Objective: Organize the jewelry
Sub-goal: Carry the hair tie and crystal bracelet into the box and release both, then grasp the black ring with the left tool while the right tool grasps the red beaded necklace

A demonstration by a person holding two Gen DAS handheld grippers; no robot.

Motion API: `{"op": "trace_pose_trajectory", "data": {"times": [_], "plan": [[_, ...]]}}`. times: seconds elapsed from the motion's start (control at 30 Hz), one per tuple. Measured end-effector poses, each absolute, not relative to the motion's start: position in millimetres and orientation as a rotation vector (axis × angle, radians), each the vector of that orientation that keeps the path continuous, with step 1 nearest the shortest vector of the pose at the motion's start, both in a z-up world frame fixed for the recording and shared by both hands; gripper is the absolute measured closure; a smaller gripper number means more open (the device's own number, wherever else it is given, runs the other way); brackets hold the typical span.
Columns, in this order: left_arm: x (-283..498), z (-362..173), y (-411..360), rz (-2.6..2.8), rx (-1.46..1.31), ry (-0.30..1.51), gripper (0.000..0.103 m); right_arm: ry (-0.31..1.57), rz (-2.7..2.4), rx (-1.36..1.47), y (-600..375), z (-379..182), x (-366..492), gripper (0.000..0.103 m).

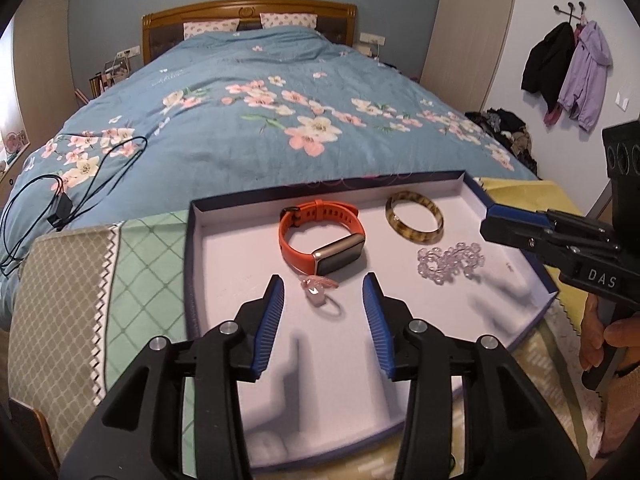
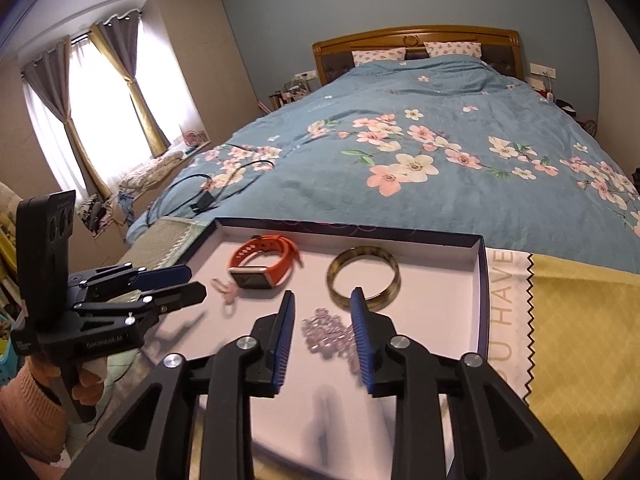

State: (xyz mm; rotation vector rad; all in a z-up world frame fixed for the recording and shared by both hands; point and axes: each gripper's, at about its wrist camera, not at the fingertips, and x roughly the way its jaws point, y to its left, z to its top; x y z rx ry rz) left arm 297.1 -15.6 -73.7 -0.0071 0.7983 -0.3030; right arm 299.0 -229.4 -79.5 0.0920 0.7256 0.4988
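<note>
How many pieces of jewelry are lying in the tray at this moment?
4, all inside the tray: orange watch far centre, tortoiseshell bangle far right, clear bead bracelet nearer right, small pink ring just ahead of the left gripper. None appears hidden.

Both grippers spread, each gripped in a hand.

The left gripper [image 1: 324, 292] points forward and slightly down, its blue-padded fingers [image 1: 275, 304] well apart with nothing between the pads. In the right wrist view it shows from the side [image 2: 188, 282], tilted so one finger sits above the other, and the left hand [image 2: 86, 386], in a pink sleeve cuff, wraps its handle from below. The right gripper [image 2: 322, 308] also points forward and down, fingers [image 2: 286, 320] parted and gripping nothing. In the left wrist view it reaches in from the right edge [image 1: 490, 222], and the right hand [image 1: 612, 340] closes around its handle.
</note>
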Motion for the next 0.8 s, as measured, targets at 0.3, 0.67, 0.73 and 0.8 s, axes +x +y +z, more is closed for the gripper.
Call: {"op": "trace_pose_trajectory", "data": {"times": [0.3, 0.67, 0.73, 0.8], "plan": [[232.5, -39.9, 2.2, -0.346, -0.013, 0.682, 0.059, 0.695, 0.594, 0.039, -227.7, -64.3, 241.5, 0.066], [174.8, -55.7, 11.9, -0.351, -0.005, 0.701, 0.058, 0.784, 0.589, -0.046, -228.1, -95.8, 183.8, 0.066], [168.0, -59.7, 14.5, -0.351, -0.016, 0.709, 0.058, 0.802, 0.587, -0.041, -229.4, -101.9, 176.9, 0.066], [161.3, -64.0, 15.2, -0.35, -0.014, 0.715, 0.058, 0.82, 0.587, -0.035, -230.4, -107.7, 170.6, 0.066]]}}
